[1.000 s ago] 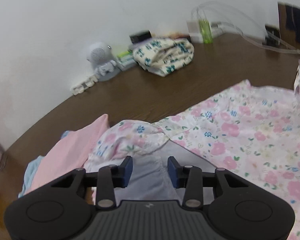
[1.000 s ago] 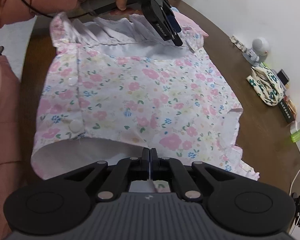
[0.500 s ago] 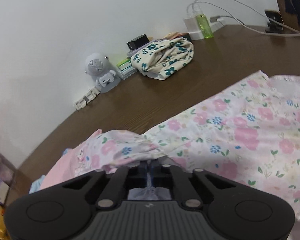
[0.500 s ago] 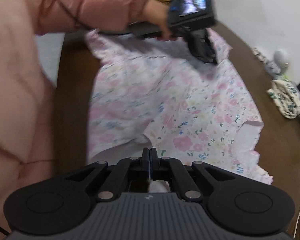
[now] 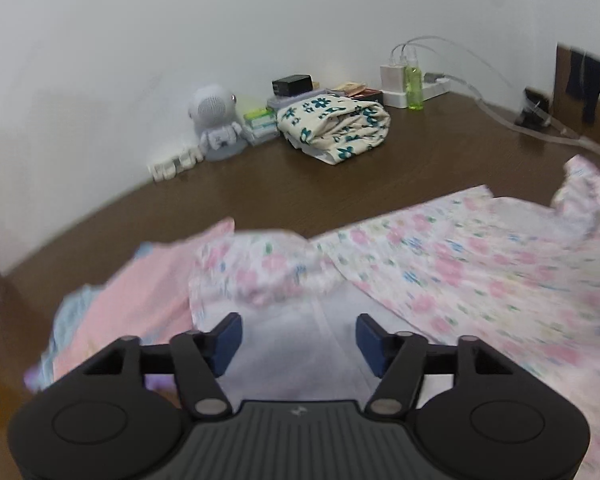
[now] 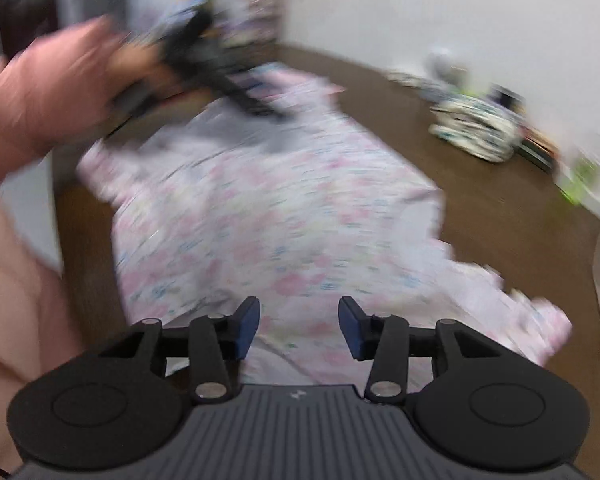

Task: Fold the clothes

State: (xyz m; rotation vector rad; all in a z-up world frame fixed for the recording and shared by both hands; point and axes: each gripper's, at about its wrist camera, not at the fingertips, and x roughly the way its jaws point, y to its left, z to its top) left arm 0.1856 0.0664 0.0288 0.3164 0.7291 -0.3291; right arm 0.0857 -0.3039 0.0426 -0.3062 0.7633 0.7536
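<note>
**Both tongs wide over the floral garment**

On the brown table (image 5: 440,152) the floral garment (image 6: 268,216) lies spread out, its pink and blue flowers facing up and a pale lining showing at the near edges. My left gripper (image 5: 299,338) hangs above that pale part with its blue pads far apart and nothing between them. My right gripper (image 6: 299,326) is spread just as wide over the opposite hem, also empty. From the right wrist view, much blurred, I see my own pink sleeve (image 6: 48,92) reaching across to the far end of the cloth. Beside the garment's ruffled corner lies a plain pink cloth (image 5: 140,292). Against the wall sit a folded cream garment with teal flowers (image 5: 336,128), a small white astronaut figure (image 5: 216,124) and a green bottle (image 5: 414,84).
</note>
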